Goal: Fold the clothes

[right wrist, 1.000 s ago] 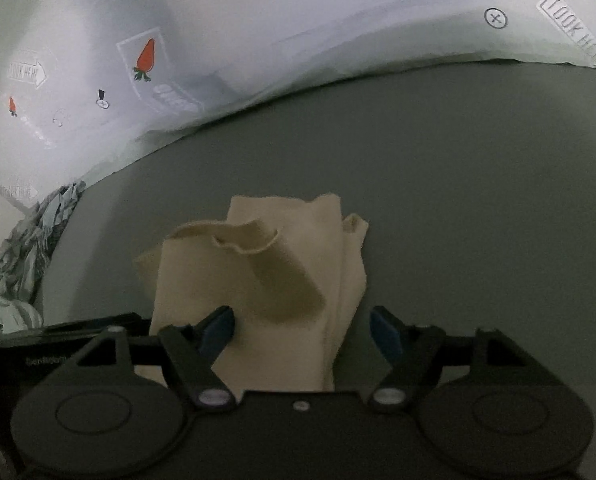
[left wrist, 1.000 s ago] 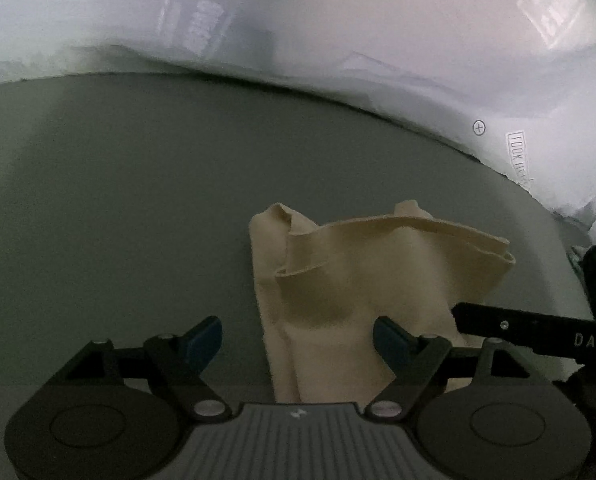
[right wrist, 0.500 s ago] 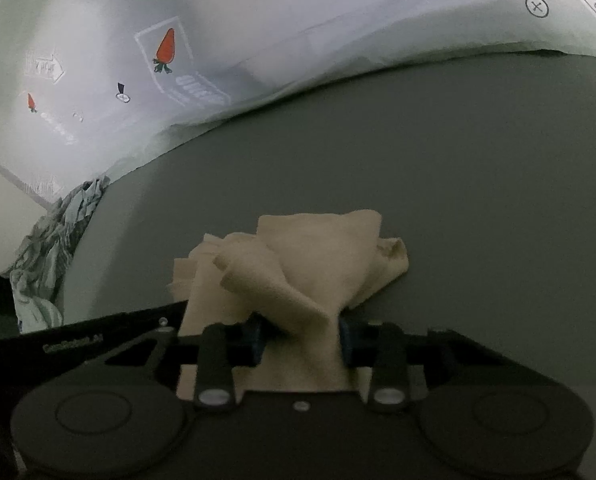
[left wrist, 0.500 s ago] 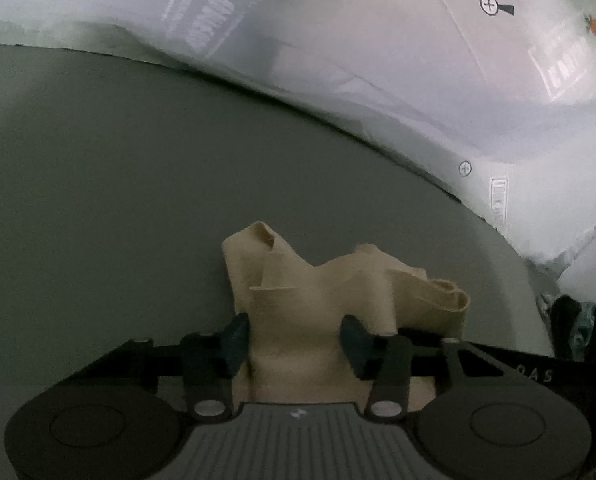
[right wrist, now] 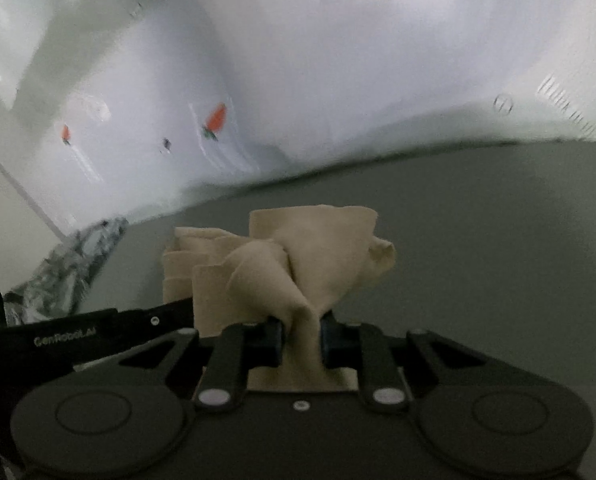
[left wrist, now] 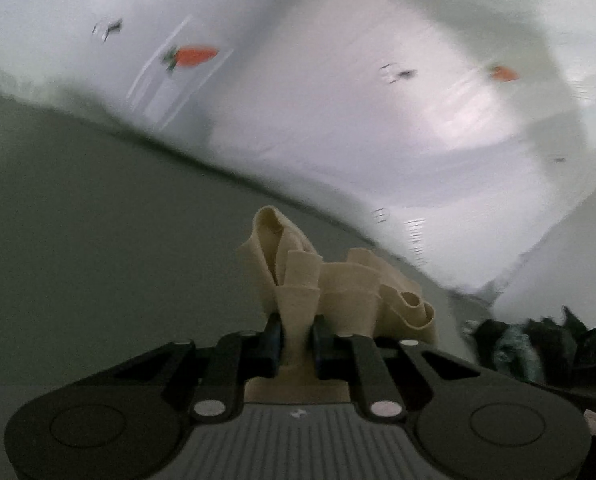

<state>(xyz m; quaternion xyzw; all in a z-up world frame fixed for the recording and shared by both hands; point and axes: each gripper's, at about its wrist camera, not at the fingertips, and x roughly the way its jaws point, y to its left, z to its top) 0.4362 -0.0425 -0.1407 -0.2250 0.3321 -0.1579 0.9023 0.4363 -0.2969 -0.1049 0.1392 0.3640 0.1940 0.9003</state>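
A beige cloth (left wrist: 338, 280) hangs bunched between both grippers, lifted off the grey table (left wrist: 98, 240). My left gripper (left wrist: 296, 338) has its jaws closing, and the pads pinch a gathered edge of the beige cloth. In the right wrist view the same beige cloth (right wrist: 310, 248) stands up in folds, and my right gripper (right wrist: 302, 338) is closing with its pads pressed on another bunched edge. The black body of the left gripper (right wrist: 98, 332) shows at the left of that view.
A dark patterned garment (right wrist: 70, 268) lies heaped at the table's left end, and the dark patterned garment (left wrist: 518, 344) appears at the right in the left wrist view. A white sheet with carrot prints (left wrist: 190, 56) hangs behind the grey table (right wrist: 498, 260).
Both grippers went from open over the flat-lying cloth to pinched on its near edges. Both then rose, pulling the cloth up into a bunch; the view tilted upward.
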